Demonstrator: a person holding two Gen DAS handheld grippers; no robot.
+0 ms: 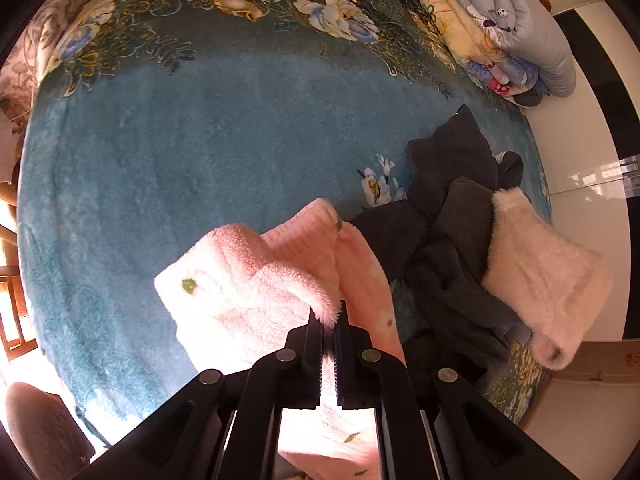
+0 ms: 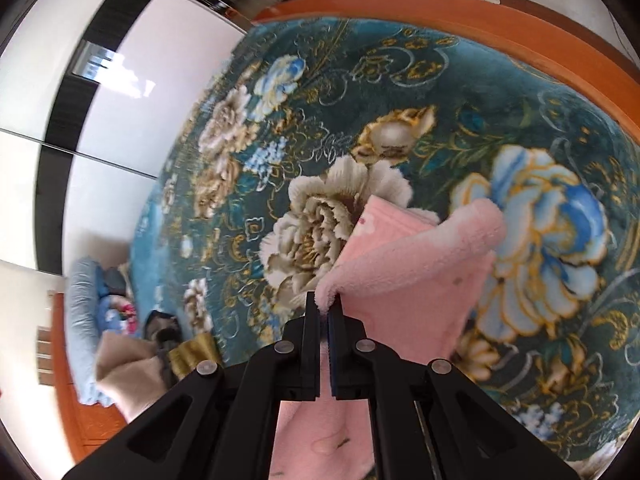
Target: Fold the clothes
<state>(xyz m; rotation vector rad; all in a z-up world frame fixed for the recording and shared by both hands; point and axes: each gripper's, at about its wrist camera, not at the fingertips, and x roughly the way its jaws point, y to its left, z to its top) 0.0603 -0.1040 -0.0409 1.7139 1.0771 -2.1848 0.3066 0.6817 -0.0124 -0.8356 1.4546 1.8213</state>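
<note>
A pink fleece garment (image 1: 248, 280) hangs over the teal floral blanket (image 1: 168, 152) on the bed. My left gripper (image 1: 329, 320) is shut on an edge of it, the fabric bunched ahead of the fingertips. In the right wrist view my right gripper (image 2: 324, 304) is shut on another edge of the same pink garment (image 2: 408, 264), which drapes to the right and down below the fingers. A pile of dark grey clothes (image 1: 452, 216) and a cream fluffy garment (image 1: 544, 276) lie to the right of the left gripper.
Folded quilts (image 1: 504, 28) are stacked at the bed's far right corner and show at lower left in the right wrist view (image 2: 84, 308). A white and black wardrobe (image 2: 100, 92) stands beside the bed. The wooden bed frame (image 2: 460, 12) borders the blanket (image 2: 400, 80).
</note>
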